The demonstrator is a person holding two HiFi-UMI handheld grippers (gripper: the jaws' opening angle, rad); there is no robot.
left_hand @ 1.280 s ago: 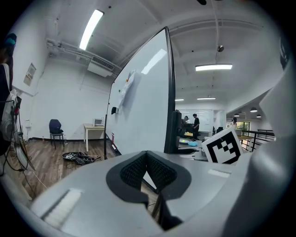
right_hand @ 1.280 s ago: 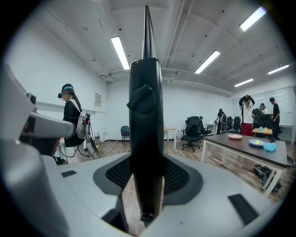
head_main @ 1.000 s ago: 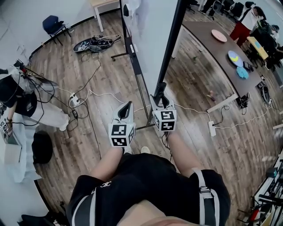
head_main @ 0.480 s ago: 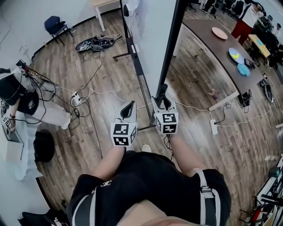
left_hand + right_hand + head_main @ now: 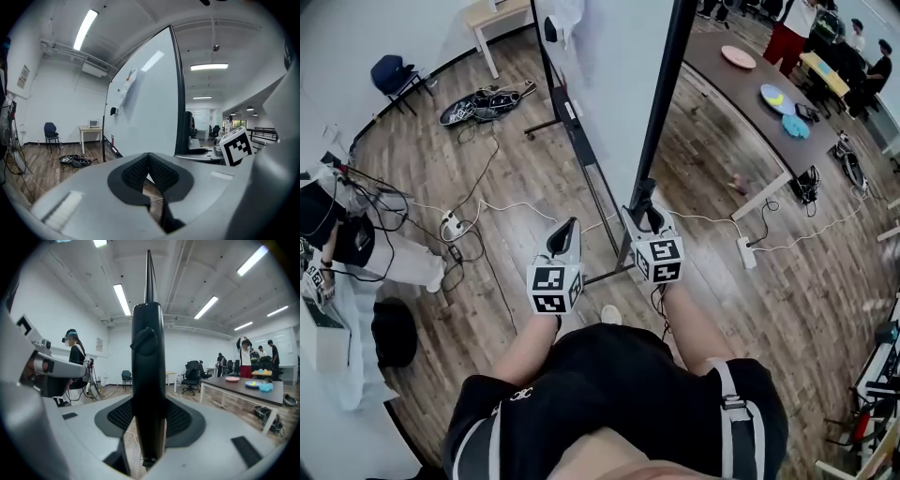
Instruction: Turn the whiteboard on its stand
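Observation:
The whiteboard (image 5: 605,66) stands upright on its black wheeled stand (image 5: 581,141), with its near black frame edge (image 5: 661,103) running down towards me. My right gripper (image 5: 645,202) is shut on that frame edge (image 5: 148,380), which fills the gap between the pads in the right gripper view. My left gripper (image 5: 566,234) hangs just left of the board's edge, apart from it, shut with nothing held. In the left gripper view the white board face (image 5: 145,108) rises ahead and to the right of that gripper (image 5: 148,171).
White cables and a power strip (image 5: 453,223) lie on the wood floor left of the stand, and another strip (image 5: 744,251) lies to the right. A long brown table (image 5: 759,103) with plates stands at right. A person (image 5: 337,234) sits at far left.
Both grippers have shifted a little across the floor together with the board's near edge. The right grip on the frame is unchanged, and the left stays shut.

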